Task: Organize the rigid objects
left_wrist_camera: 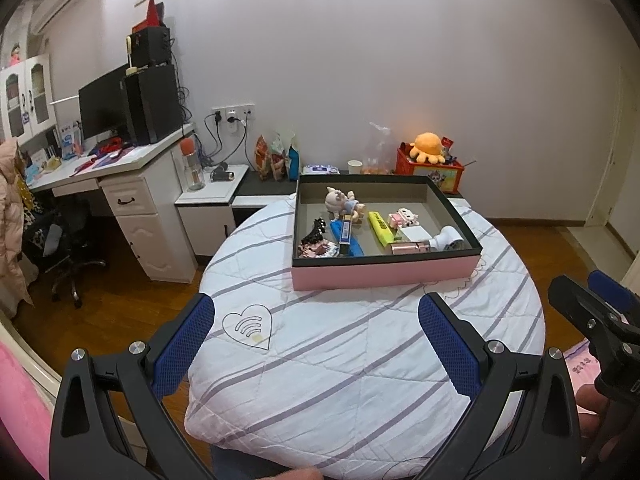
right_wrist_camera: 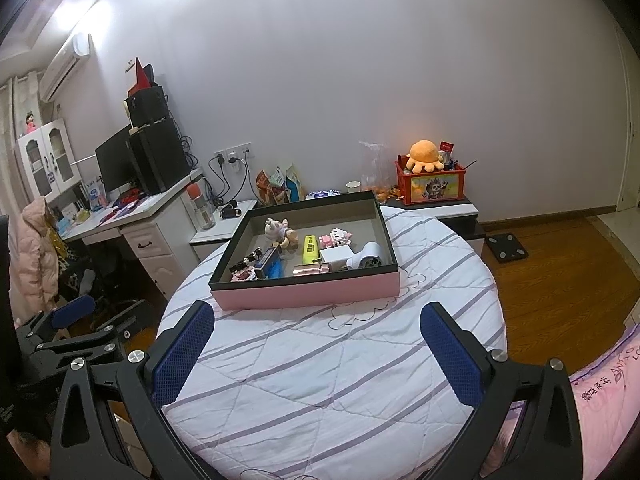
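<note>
1. Evidently held back over the quilt-covered counter [left_wrist_camera: 360, 360], well apart from the pink box [left_wrist_camera: 384, 274]: left gripper [left_wrist_camera: 316, 344] and right gripper [right_wrist_camera: 318, 350] both spread wide, gripping nothing.
2. Gathered inside the box at the counter's far side: yellow highlighter [left_wrist_camera: 379, 227], plush toy [left_wrist_camera: 342, 203], blue tube, white charger, rose-gold case, seemingly sorted already.

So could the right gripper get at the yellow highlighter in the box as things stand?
Probably yes. The right gripper is open and empty, the pink box has no lid, and the yellow highlighter lies uncovered, though neighbours crowd it.
</note>
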The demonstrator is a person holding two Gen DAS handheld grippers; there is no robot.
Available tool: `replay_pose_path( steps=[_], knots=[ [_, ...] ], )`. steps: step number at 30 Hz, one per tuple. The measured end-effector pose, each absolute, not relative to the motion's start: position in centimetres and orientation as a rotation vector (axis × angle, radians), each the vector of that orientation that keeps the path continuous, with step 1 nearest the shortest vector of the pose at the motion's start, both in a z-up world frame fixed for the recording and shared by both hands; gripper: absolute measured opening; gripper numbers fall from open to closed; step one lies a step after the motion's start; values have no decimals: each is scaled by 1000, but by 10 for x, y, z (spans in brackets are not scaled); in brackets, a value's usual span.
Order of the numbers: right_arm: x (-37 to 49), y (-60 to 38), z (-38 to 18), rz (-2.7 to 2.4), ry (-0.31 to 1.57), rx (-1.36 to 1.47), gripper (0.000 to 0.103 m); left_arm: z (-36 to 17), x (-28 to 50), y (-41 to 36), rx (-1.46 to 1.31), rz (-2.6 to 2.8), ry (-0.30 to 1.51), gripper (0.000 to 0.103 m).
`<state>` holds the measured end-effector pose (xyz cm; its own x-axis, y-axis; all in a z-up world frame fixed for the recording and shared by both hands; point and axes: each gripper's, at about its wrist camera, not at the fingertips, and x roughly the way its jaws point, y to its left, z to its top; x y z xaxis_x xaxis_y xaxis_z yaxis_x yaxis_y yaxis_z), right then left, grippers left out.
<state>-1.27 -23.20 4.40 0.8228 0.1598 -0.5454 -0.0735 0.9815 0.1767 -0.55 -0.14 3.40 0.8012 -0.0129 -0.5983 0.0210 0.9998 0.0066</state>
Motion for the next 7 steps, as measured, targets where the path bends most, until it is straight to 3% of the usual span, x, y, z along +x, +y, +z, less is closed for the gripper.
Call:
replay_pose_path(
  steps=[7],
  knots=[
    [-13, -232, 44, 125, 592, 151, 103, 33, -7, 0, 2, -43, 635, 103]
  ],
)
